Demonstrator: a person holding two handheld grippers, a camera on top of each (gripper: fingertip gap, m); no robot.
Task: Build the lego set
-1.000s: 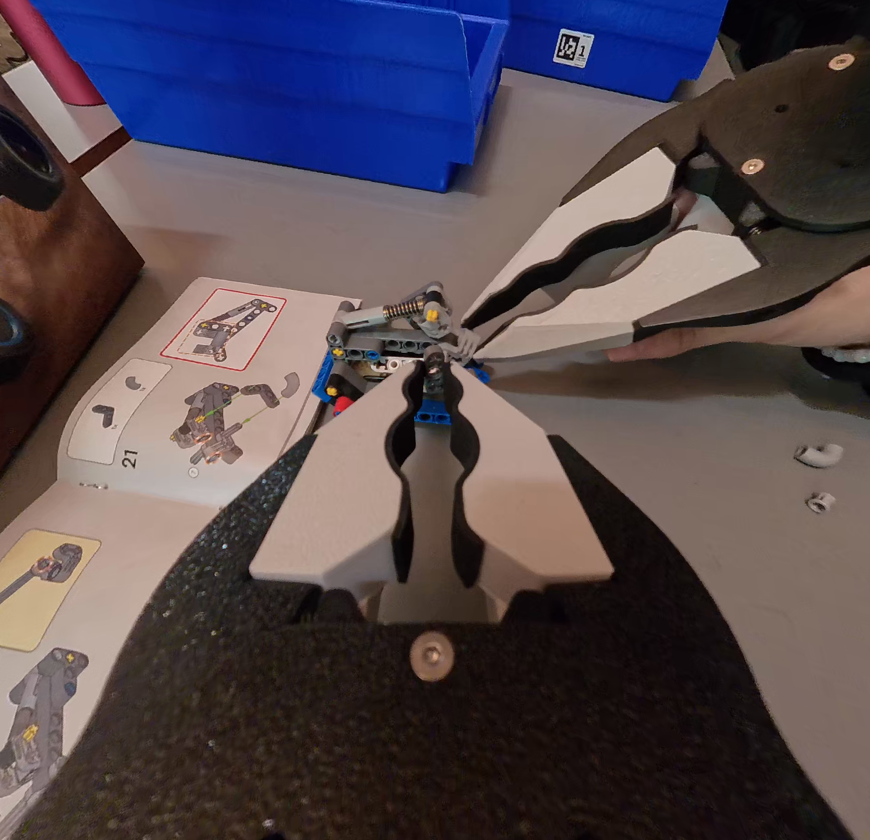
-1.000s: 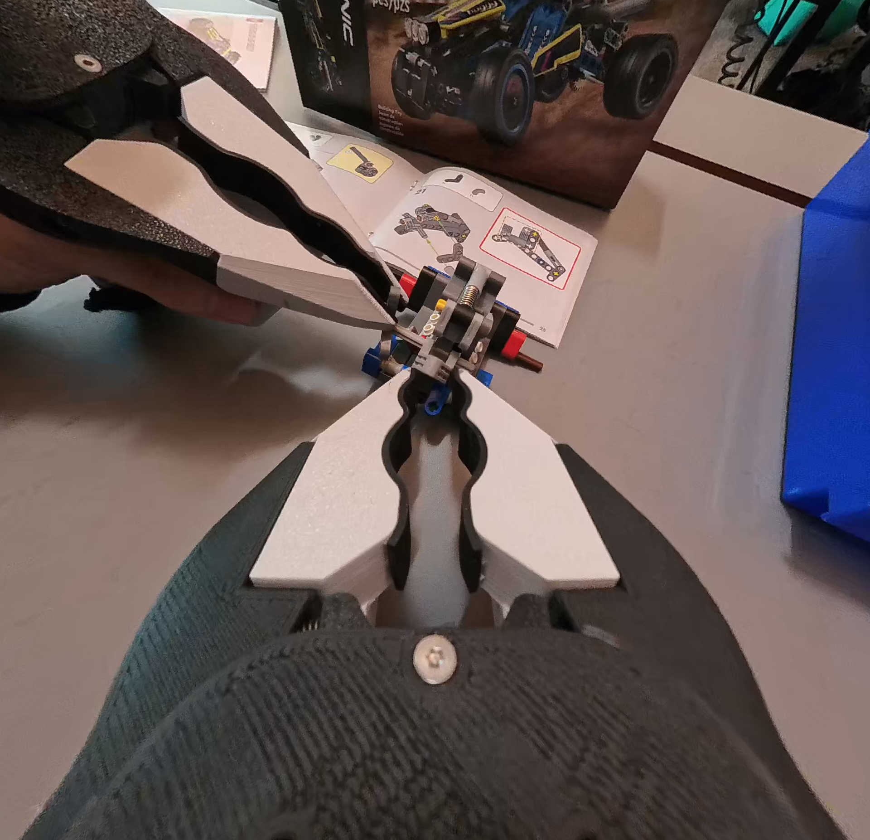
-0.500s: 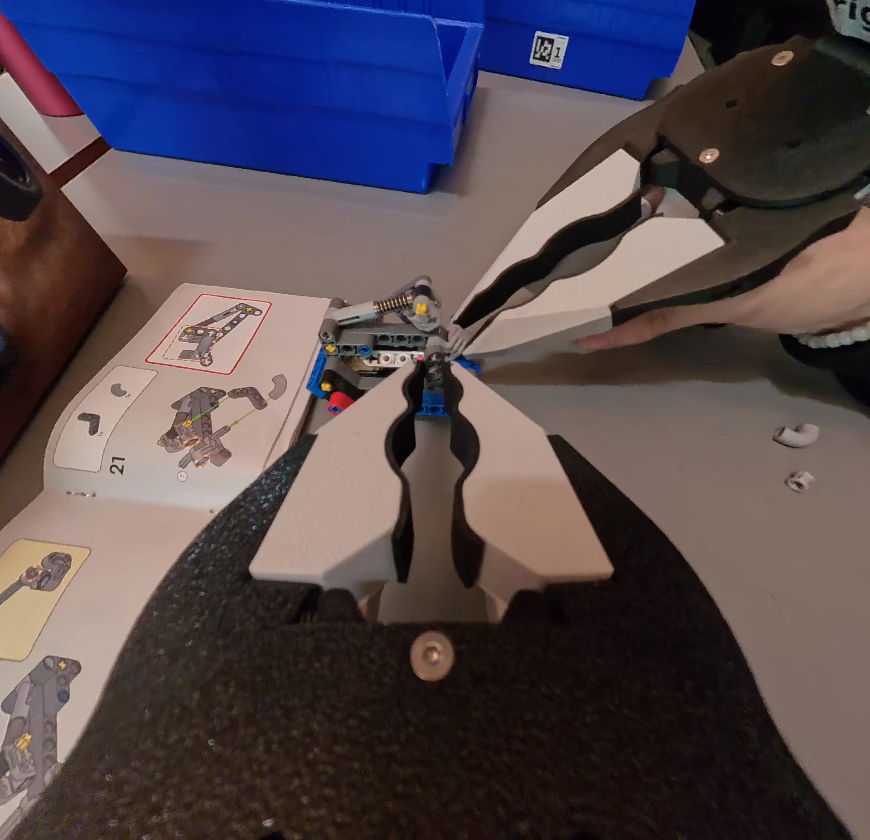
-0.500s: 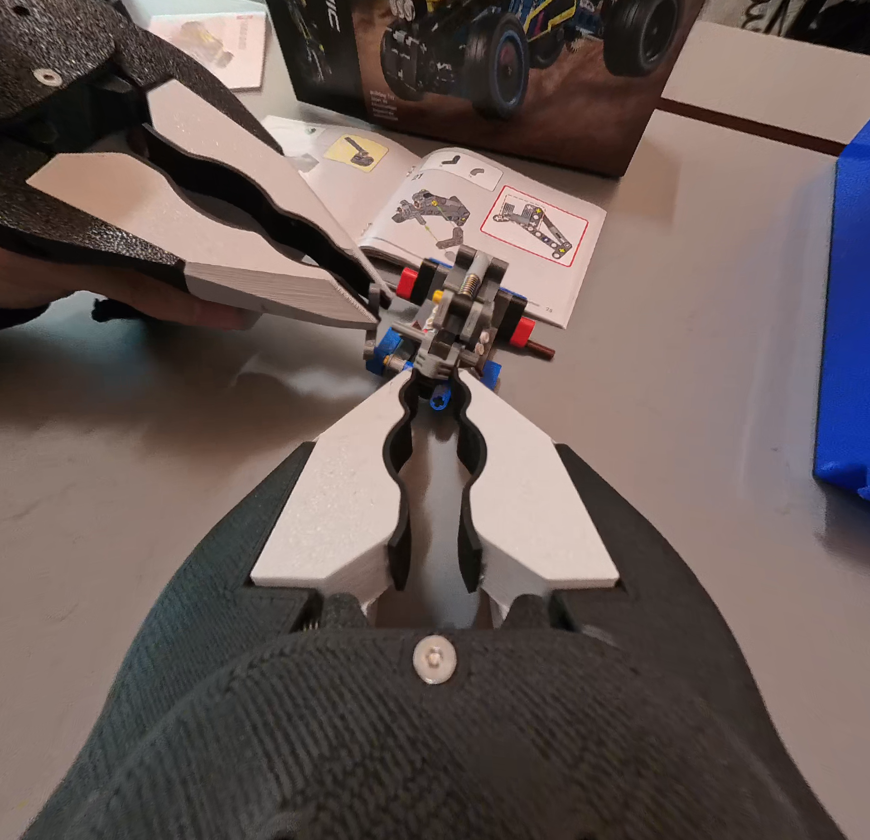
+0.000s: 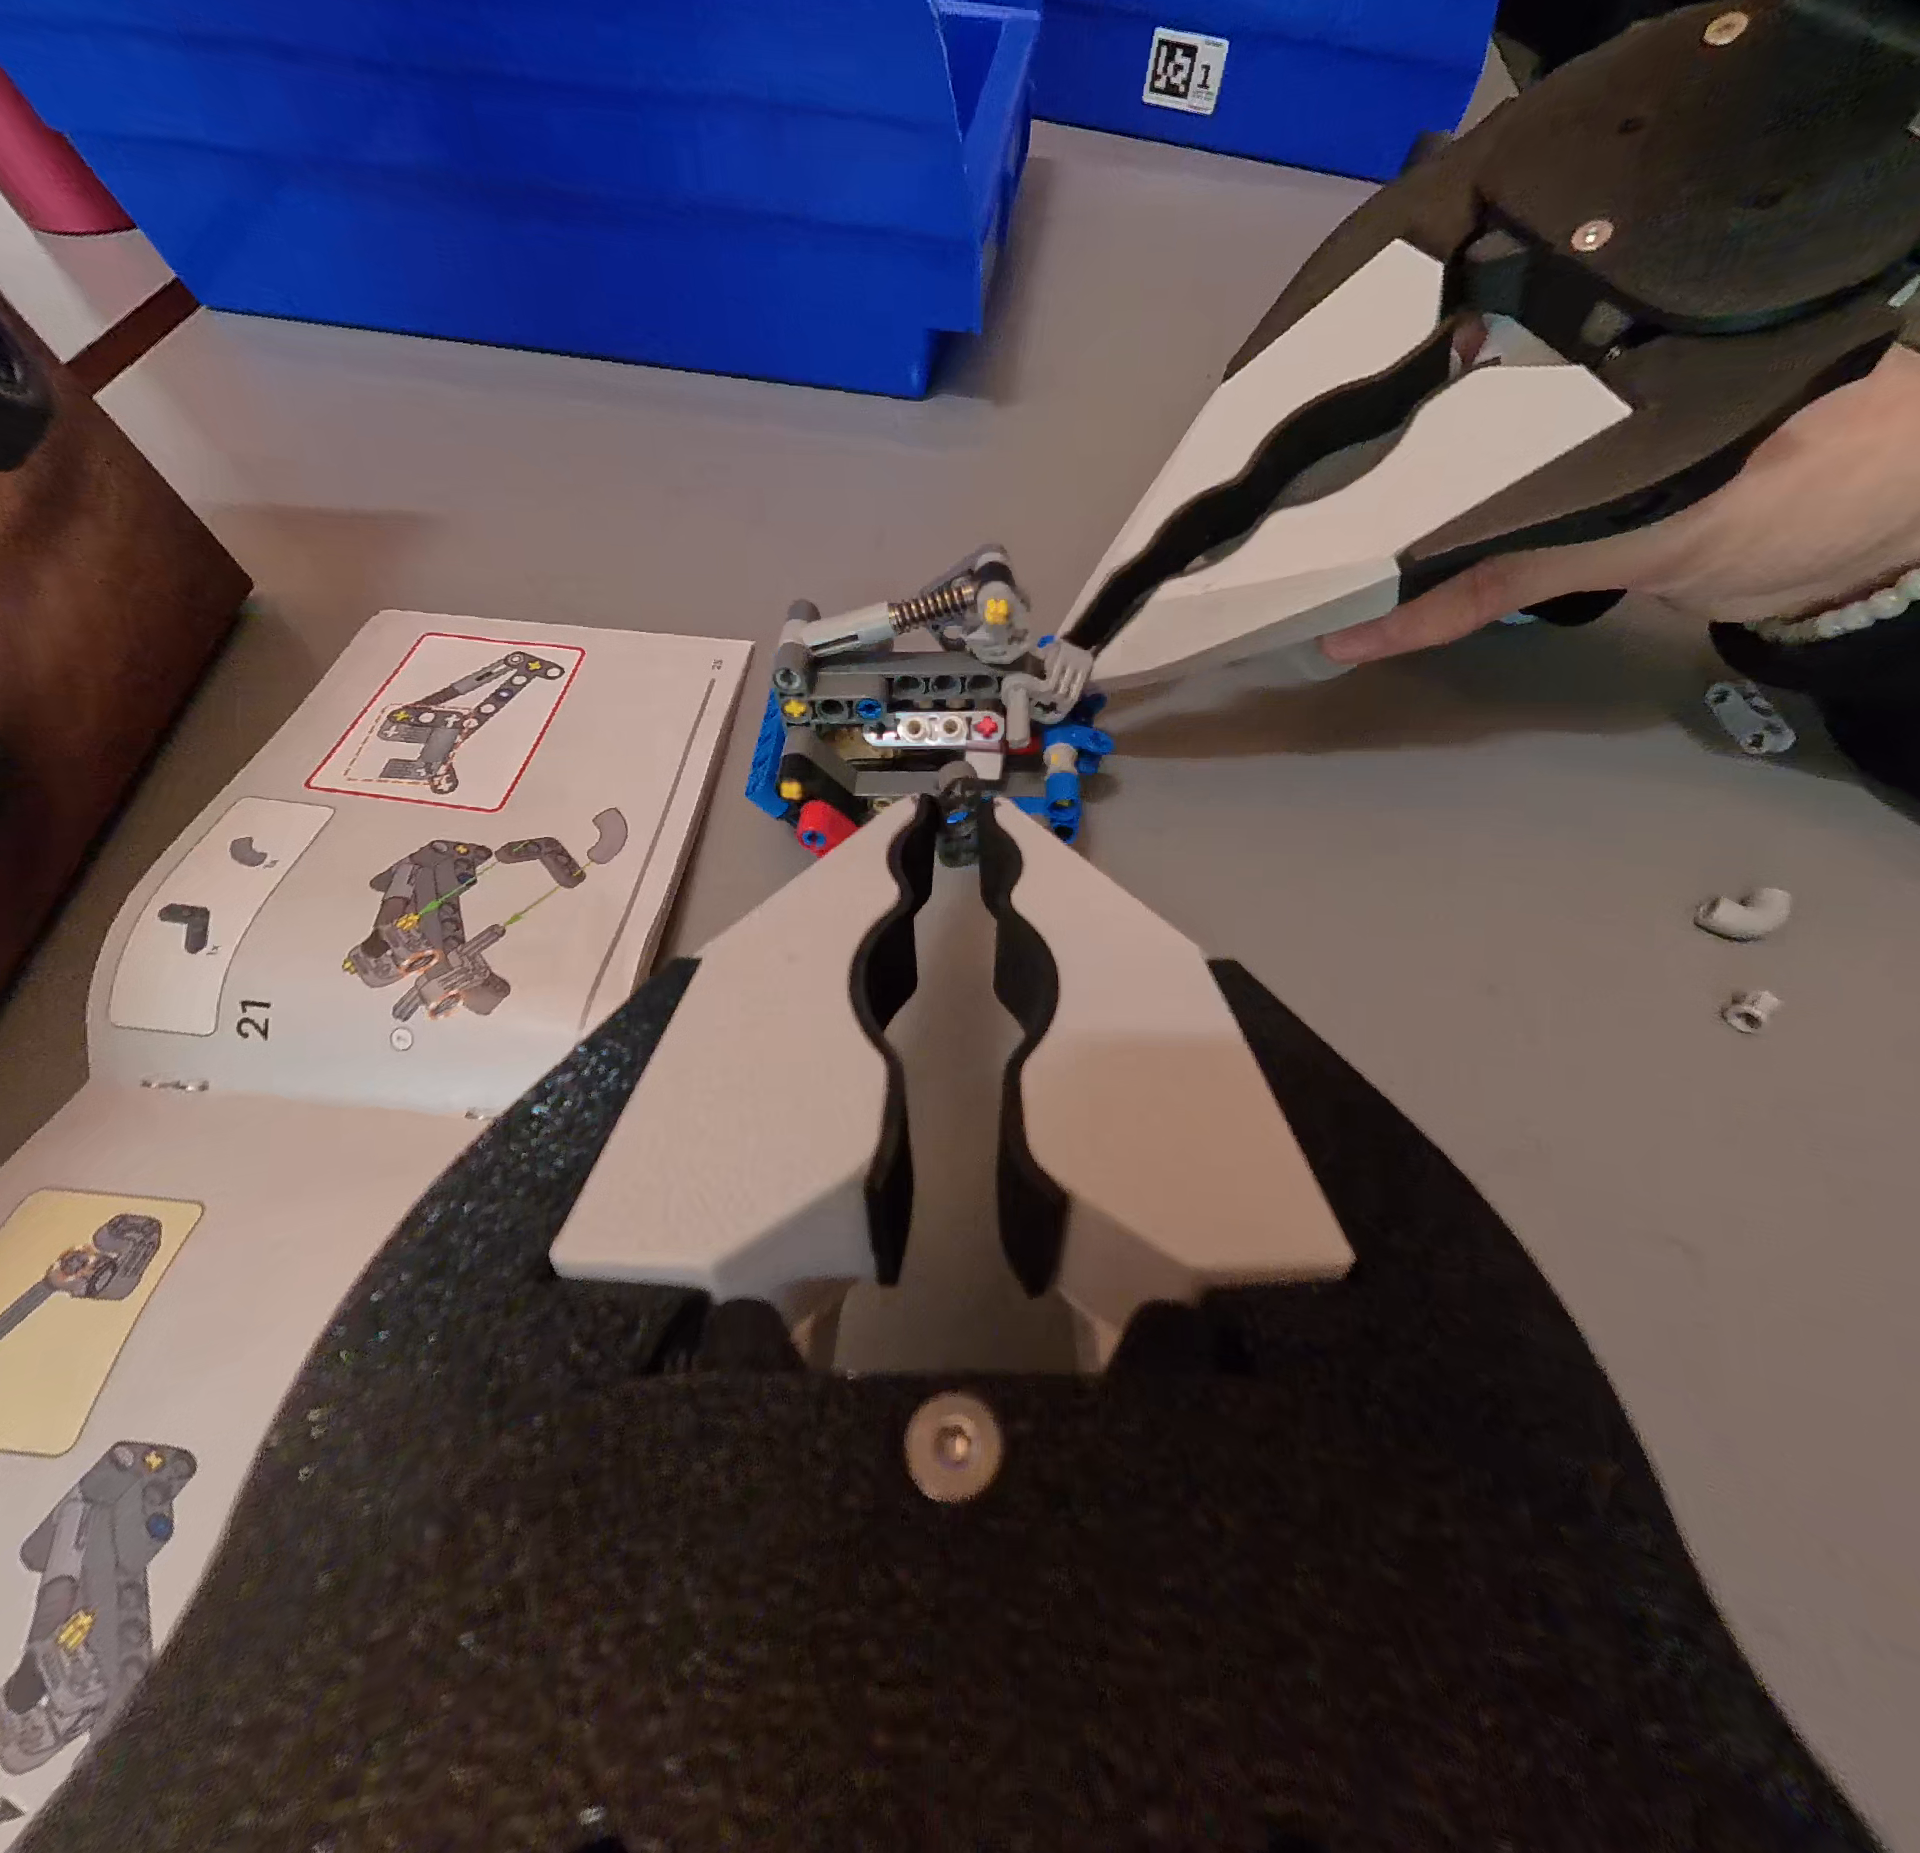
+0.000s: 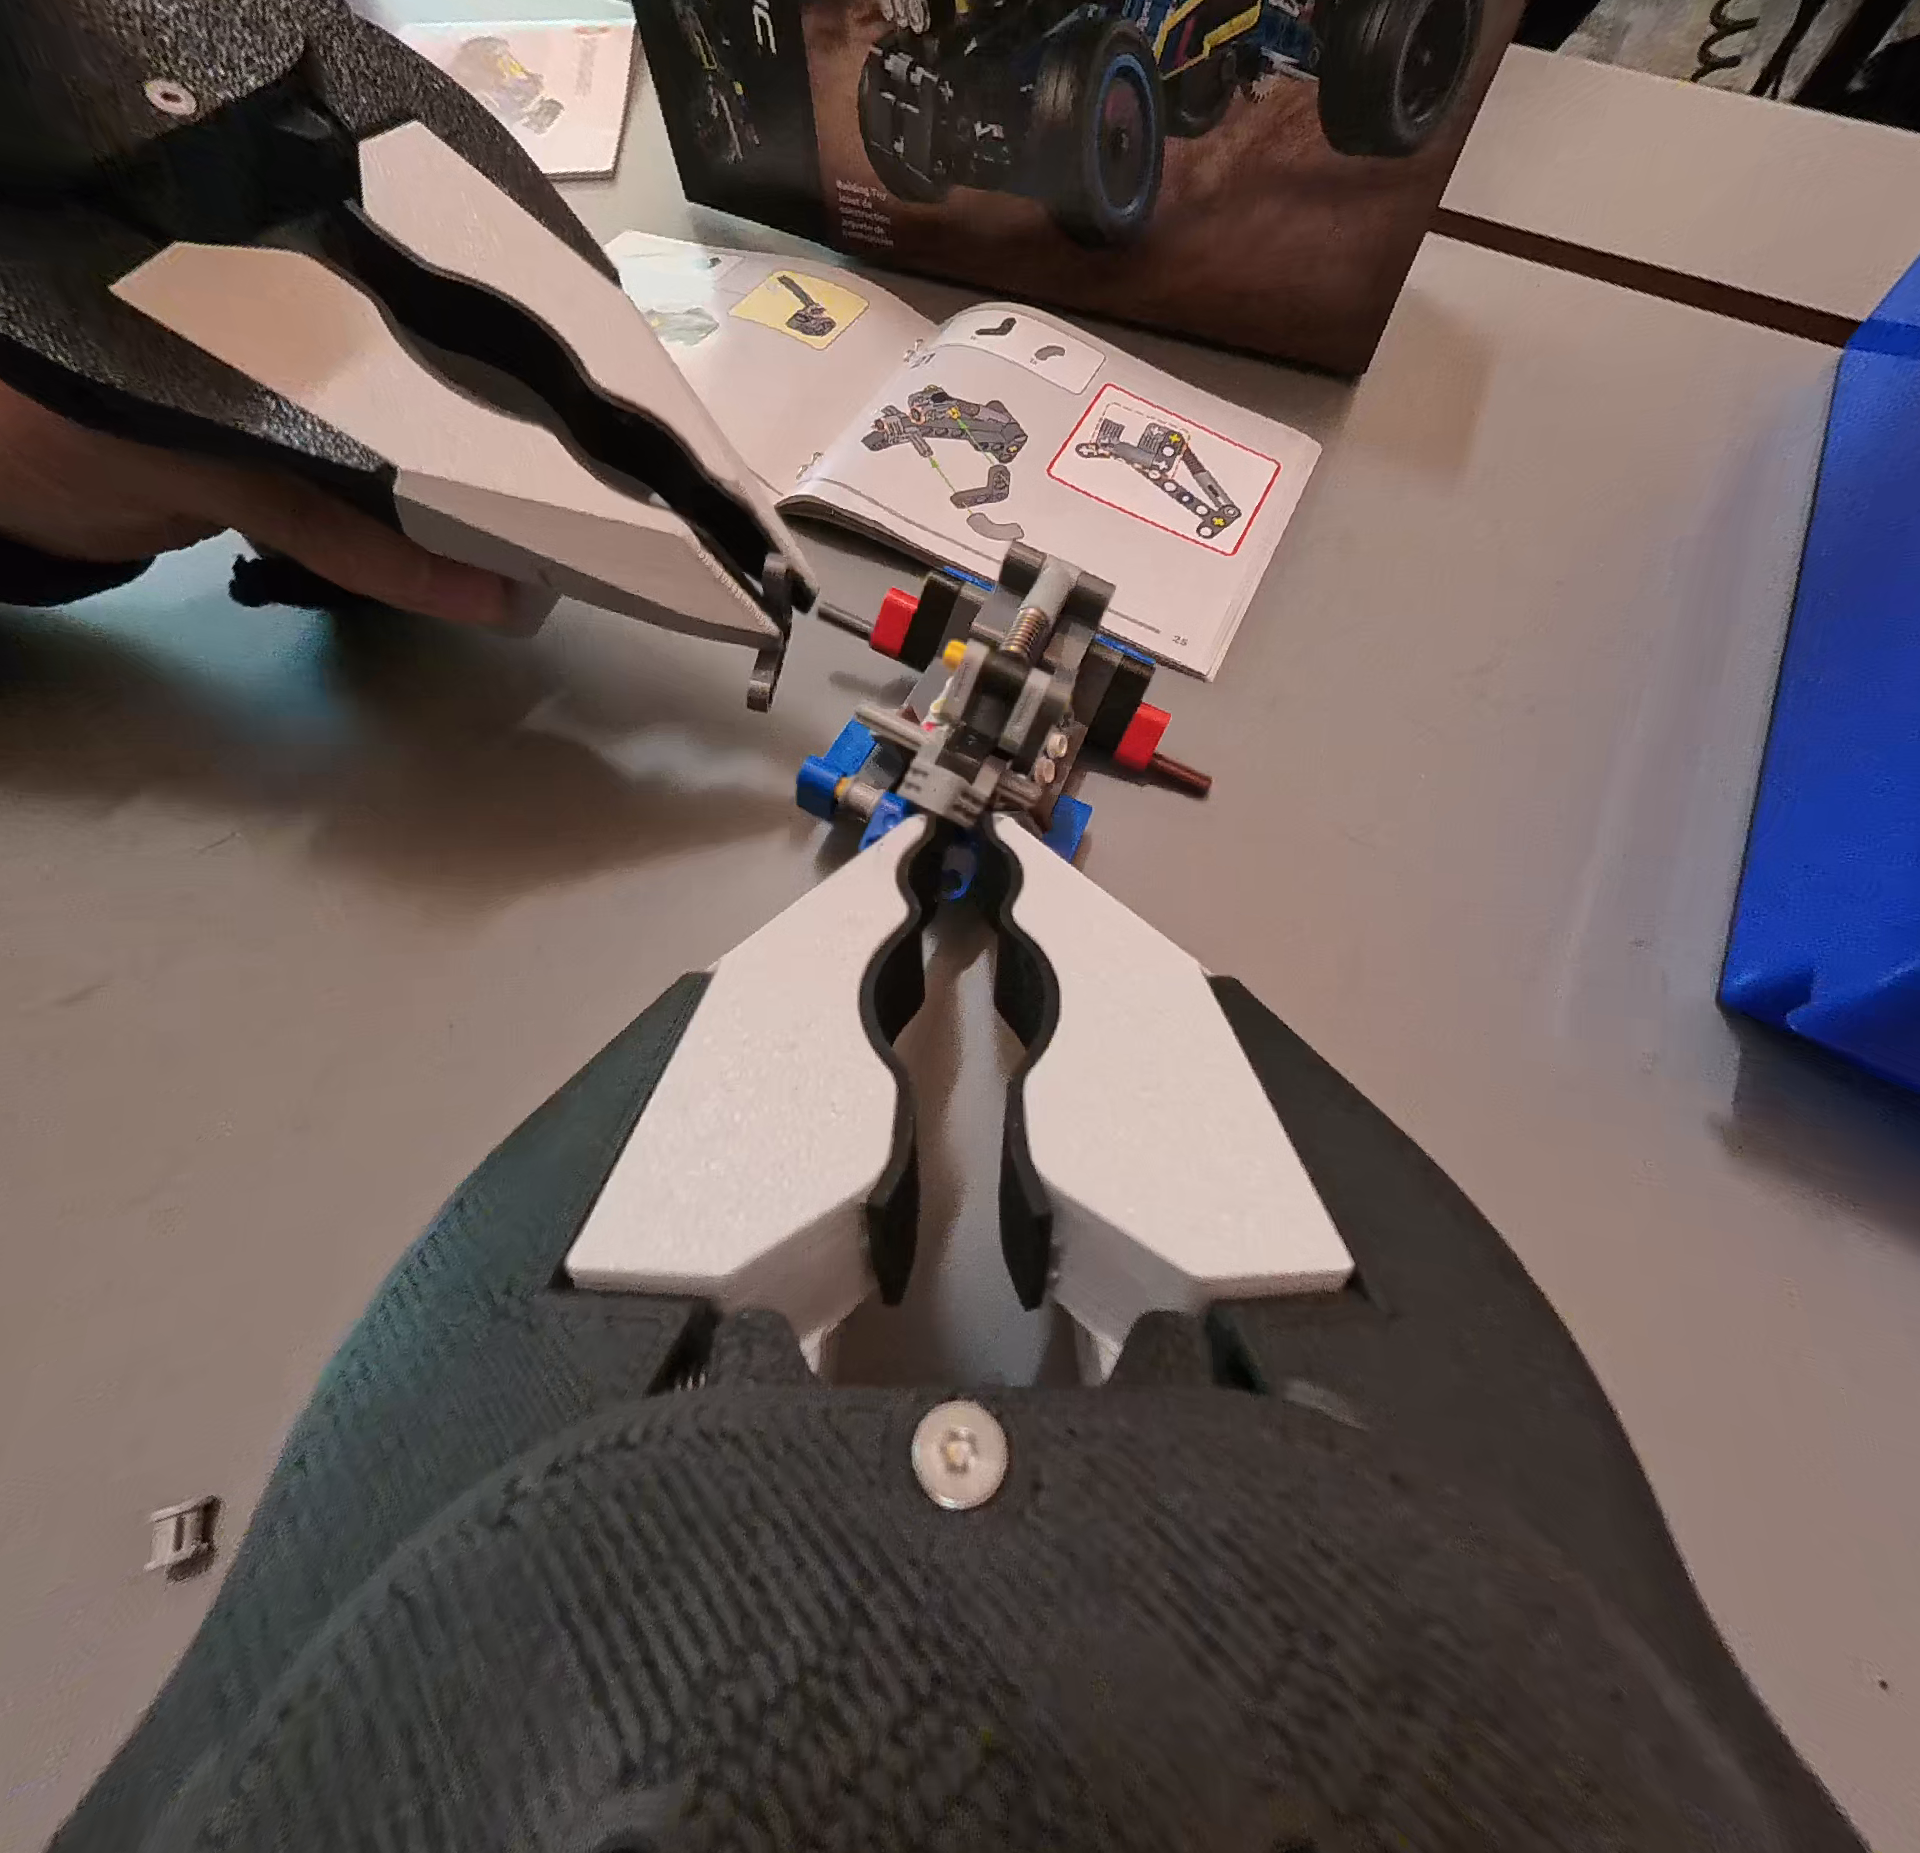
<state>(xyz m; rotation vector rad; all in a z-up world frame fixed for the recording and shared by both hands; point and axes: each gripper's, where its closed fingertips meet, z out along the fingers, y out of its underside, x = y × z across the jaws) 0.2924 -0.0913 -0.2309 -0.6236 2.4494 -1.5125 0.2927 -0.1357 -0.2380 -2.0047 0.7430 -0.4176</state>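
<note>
On the grey counter [image 5: 1351, 972], one open booklet [image 5: 436, 847] is lying left of one brick model [image 5: 914, 702]. The left tool [image 6: 774, 608] is pinching a dark bent beam [image 6: 767, 660]; the right tool [image 6: 961, 832] is gripping the model's light grey end piece [image 6: 951, 795]. Two small pale parts [image 5: 1740, 915] are lying rightward.

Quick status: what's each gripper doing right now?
Left gripper: jaws closed on a small dark grey bent plastic piece.
Right gripper: jaws closed on the grey brick assembly.

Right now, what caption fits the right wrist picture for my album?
Right gripper pinches a brick model; left gripper holds a dark grey piece beside it.
</note>
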